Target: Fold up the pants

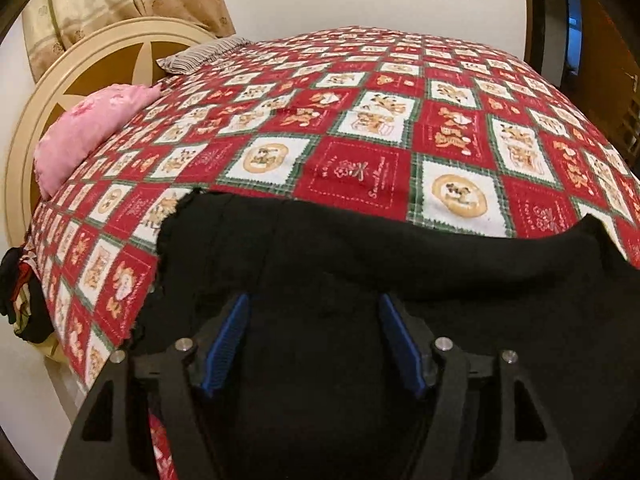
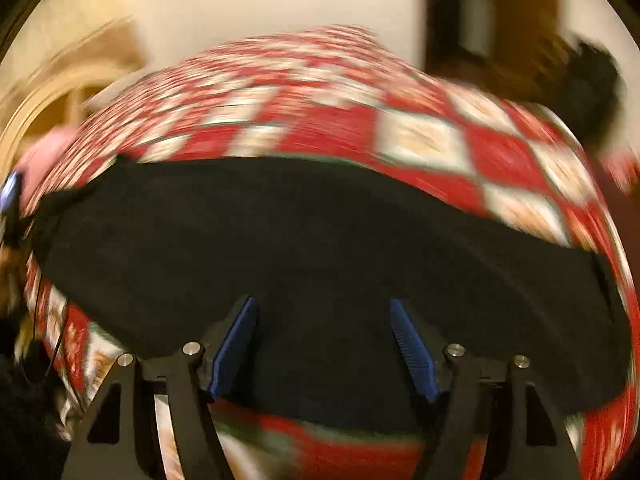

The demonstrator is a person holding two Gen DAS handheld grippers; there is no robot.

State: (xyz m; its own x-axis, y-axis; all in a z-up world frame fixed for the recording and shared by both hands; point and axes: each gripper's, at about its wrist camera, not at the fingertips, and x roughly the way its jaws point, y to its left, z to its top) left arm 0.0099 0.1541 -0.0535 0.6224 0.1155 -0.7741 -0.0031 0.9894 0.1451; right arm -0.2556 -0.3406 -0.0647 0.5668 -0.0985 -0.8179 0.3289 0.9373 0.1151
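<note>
Black pants (image 1: 400, 264) lie flat on a bed with a red, white and green patchwork cover (image 1: 360, 128). In the left wrist view they fill the lower half, with a frayed hem end at the left. My left gripper (image 1: 314, 304) is open, its blue pads spread just above the black cloth, holding nothing. In the blurred right wrist view the pants (image 2: 320, 240) stretch as a wide black band across the cover (image 2: 420, 136). My right gripper (image 2: 322, 308) is open over the near edge of the pants, holding nothing.
A pink pillow (image 1: 88, 132) and a striped pillow (image 1: 200, 54) lie at the head of the bed by the round cream headboard (image 1: 48, 92). Dark clothes (image 1: 20, 296) hang off the bed's left edge. A dark doorway (image 1: 576, 28) is at the right.
</note>
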